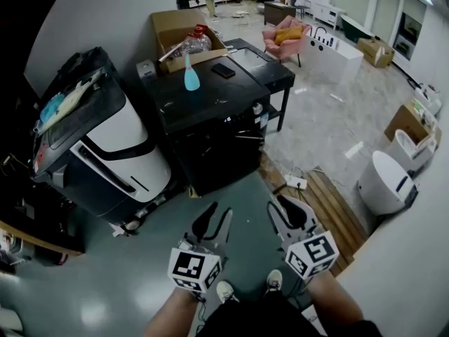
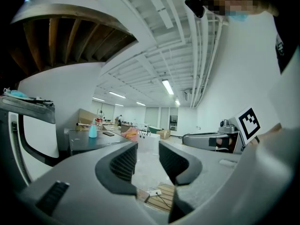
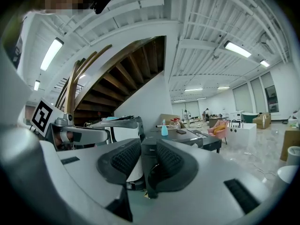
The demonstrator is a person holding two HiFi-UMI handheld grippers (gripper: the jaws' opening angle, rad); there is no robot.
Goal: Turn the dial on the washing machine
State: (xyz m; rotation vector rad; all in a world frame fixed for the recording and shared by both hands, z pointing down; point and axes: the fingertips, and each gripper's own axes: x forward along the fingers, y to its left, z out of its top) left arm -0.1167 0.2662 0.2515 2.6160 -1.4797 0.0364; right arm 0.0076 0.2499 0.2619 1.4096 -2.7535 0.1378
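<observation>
Jaws parted and empty, the left gripper (image 1: 216, 215) and right gripper (image 1: 286, 209) hover level above open grey floor (image 1: 133, 265), well short of the black washing machine's (image 1: 210, 142) front edge.

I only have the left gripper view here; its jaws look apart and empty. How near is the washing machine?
Observer: Head view: the black washing machine stands ahead of the left hand-held gripper and right hand-held gripper, with bare floor between. Neither touches it.
Operator: What are the right one's jaws doing?
Observer: Right gripper view: apart, holding nothing. The machine's front corner shows through the gap, farther off.
</observation>
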